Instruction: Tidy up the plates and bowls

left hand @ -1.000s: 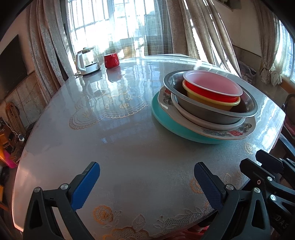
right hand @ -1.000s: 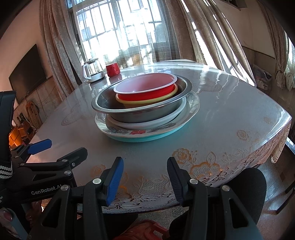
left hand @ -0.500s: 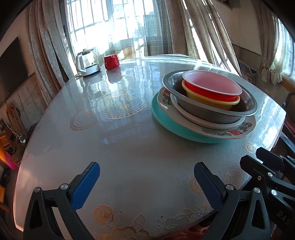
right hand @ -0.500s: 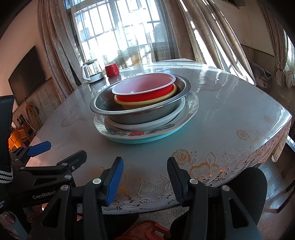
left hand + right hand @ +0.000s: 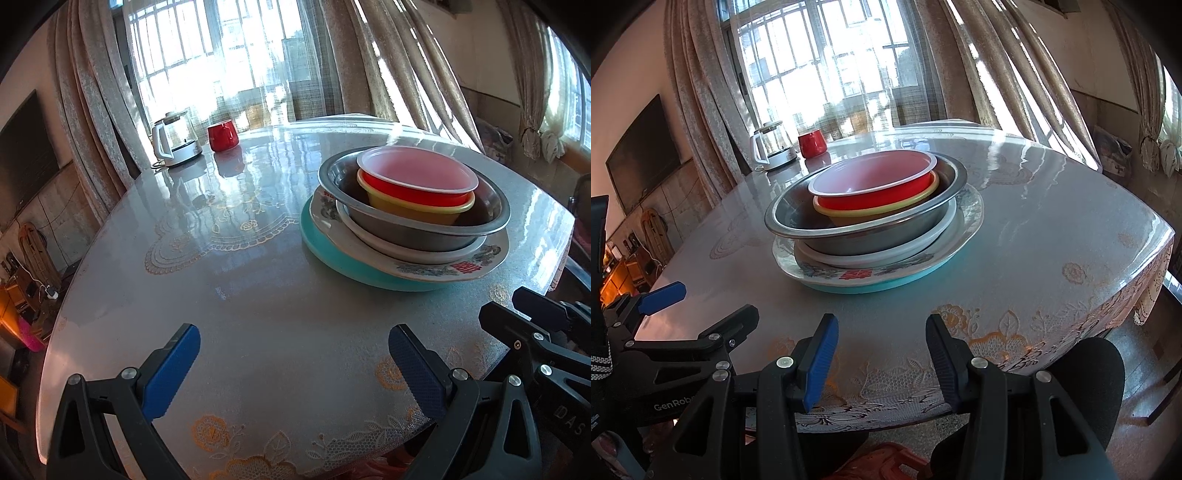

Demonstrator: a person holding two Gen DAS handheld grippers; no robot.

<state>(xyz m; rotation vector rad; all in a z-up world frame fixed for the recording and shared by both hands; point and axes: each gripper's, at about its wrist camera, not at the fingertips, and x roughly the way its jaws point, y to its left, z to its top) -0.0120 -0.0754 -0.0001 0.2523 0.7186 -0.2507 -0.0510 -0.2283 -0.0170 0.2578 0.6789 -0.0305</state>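
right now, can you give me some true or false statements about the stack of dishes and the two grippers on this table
1. The red plastic bowl sits on top of the stack. True.
2. The wide steel basin rests directly on the table. False: plates lie under it, with the turquoise plate lowest.
3. The right gripper holds a bowl. False: its fingers stand apart with nothing between them.
4. The left gripper is open and empty. True.
5. The red mug stands beside the white electric kettle. True.
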